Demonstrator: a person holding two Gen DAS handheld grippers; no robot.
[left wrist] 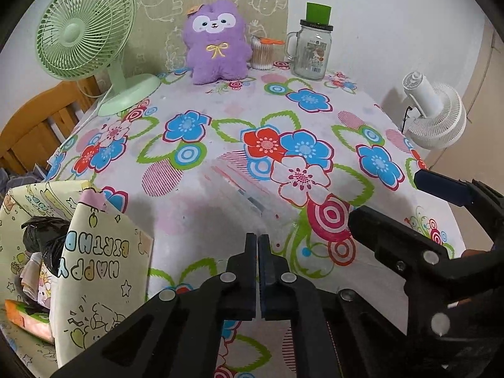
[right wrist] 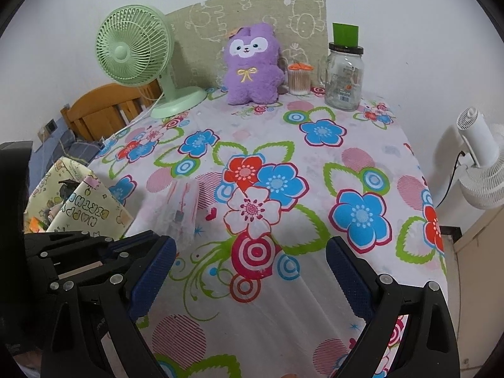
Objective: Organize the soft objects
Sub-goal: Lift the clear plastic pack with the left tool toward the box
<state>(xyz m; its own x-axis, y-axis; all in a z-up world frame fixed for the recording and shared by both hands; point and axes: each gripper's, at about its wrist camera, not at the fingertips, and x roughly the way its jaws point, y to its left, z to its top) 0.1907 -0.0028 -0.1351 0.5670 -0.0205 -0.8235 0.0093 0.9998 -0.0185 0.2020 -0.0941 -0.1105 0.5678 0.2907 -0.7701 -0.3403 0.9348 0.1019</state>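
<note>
A: Left wrist view: left gripper (left wrist: pixel 258 242) pressed together, pinching nothing, low centre; purple plush (left wrist: pixel 216 42) sits top centre at the worktop's (left wrist: pixel 220 107) far edge

B: Risk: a wide reach knocks the glass jar (left wrist: pixel 310 51) or cotton swab tub (left wrist: pixel 262 53) beside it

A: Right wrist view: right gripper (right wrist: pixel 250 278) spread wide, empty; plush (right wrist: pixel 252 66) upper centre

B: Green fan (right wrist: pixel 135 47) crowds its left, gift bag (right wrist: pixel 78 201) mid-left
</note>
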